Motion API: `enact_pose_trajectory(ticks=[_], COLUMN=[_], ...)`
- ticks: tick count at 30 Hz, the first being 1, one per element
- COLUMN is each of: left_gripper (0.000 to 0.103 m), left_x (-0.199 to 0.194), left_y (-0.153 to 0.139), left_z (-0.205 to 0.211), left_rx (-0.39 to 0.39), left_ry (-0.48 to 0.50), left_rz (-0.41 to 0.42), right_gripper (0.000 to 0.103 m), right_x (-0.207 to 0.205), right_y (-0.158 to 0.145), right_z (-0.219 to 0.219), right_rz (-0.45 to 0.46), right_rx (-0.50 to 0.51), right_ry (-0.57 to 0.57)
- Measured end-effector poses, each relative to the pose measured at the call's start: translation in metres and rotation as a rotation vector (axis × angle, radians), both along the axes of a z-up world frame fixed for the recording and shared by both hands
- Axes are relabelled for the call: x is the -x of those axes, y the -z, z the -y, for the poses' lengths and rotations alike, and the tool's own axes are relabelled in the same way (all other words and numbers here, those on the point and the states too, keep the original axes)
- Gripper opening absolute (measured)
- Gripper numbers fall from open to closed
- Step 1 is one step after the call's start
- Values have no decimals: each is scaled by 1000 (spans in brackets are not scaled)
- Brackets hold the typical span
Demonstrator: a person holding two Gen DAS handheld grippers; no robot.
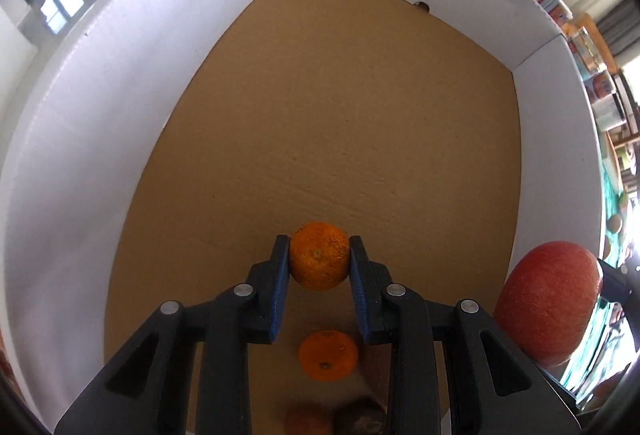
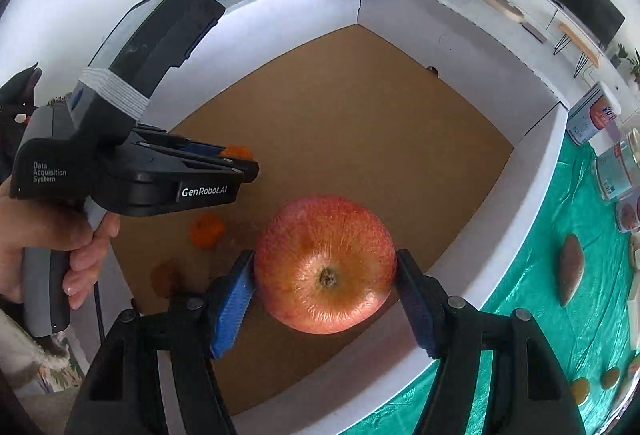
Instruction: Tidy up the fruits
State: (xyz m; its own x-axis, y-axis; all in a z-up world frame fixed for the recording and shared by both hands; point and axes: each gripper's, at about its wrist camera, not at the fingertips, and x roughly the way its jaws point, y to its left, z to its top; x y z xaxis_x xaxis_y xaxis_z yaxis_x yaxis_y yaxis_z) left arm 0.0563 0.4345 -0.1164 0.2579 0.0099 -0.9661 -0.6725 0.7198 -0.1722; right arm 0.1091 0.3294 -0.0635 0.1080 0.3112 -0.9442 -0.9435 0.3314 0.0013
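Observation:
My left gripper [image 1: 319, 255] is shut on a small orange [image 1: 319, 261] and hangs over the brown floor of a white-walled cardboard box [image 1: 80, 155]. A second orange [image 1: 328, 355] lies on the box floor below it, with two darker fruits [image 1: 308, 422] near the bottom edge. In the right wrist view my right gripper [image 2: 325, 275] is shut on a big red apple [image 2: 325, 263] above the box [image 2: 520, 175] near its right wall. The left gripper [image 2: 236, 155] shows there at the left, held by a hand [image 2: 80, 259], the orange [image 2: 237, 151] just visible at its tips. The apple [image 1: 548, 299] also appears at the right of the left wrist view.
The box stands on a green cloth [image 2: 568, 275]. On the cloth to the right lie a brown oval fruit [image 2: 570, 275], small yellowish fruits [image 2: 596, 383] and several jars [image 2: 592, 115]. An orange [image 2: 206, 231] and a brown fruit [image 2: 165, 277] lie in the box's near left corner.

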Motion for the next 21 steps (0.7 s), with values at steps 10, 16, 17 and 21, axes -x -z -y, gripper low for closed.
enact_pose_trajectory(ticks=[10,16,17,21], left_gripper=[62,81,83,85], left_x=[6,24,28,27], left_y=[-50,-143,-155,-173], left_z=[30,117,134,215], left_rx=[-119,-306,-321,-313], left_ry=[-14,68,100,266], left_rz=[123,393,441,573], right_gripper=[69,79,80,87], right_x=[-22,-31,-32,-38], right_y=[-35,-106,-110,-98], right_z=[37,138,161,260], right_rz=[-30,-28,-16,63], right_rx=[-142,-390,-415,-466], right_ry=[63,166,194,361])
